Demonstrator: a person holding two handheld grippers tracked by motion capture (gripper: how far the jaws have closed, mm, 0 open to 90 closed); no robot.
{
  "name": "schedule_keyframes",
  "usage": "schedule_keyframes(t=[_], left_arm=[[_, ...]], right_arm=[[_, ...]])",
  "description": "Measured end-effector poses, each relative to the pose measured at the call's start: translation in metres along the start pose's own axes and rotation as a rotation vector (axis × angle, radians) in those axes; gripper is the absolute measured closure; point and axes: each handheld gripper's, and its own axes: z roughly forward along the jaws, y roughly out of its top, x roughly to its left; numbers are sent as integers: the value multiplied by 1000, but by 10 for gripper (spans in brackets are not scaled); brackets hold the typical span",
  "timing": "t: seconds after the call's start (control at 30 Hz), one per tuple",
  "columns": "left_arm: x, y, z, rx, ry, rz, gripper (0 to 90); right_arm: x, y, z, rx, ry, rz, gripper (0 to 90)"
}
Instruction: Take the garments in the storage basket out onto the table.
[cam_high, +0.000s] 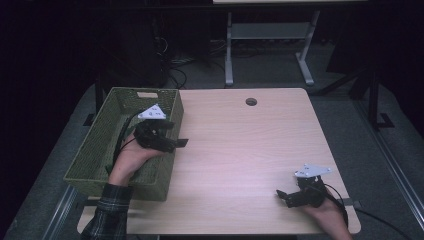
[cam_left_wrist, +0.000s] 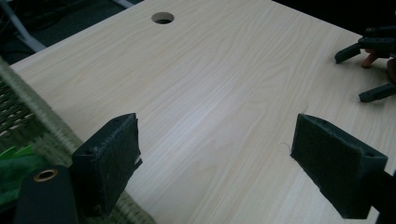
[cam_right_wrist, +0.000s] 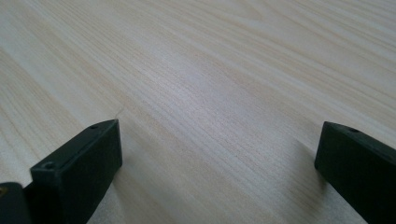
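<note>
Woven green basket (cam_high: 95, 150), left gripper (cam_high: 176, 144) gaping at its rim.

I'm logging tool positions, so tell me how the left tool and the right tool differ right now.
The left tool sits over the right rim of the green woven basket, while the right tool is low over bare wood near the table front right corner. The left tool points right across the table; the right tool points left. Both are open with nothing between their jaws, and both carry a grey plate on top.
</note>
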Motion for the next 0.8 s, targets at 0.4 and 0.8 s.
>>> schedule_keyframes(t=[0.4, 0.8], left_arm=[[20, -8, -21, -20, 32, -37, 214], [45, -24, -45, -36, 106, -84, 252]], right_arm=[[0, 0, 0, 0, 0, 0, 4], [0, 0, 0, 0, 0, 0, 4]])
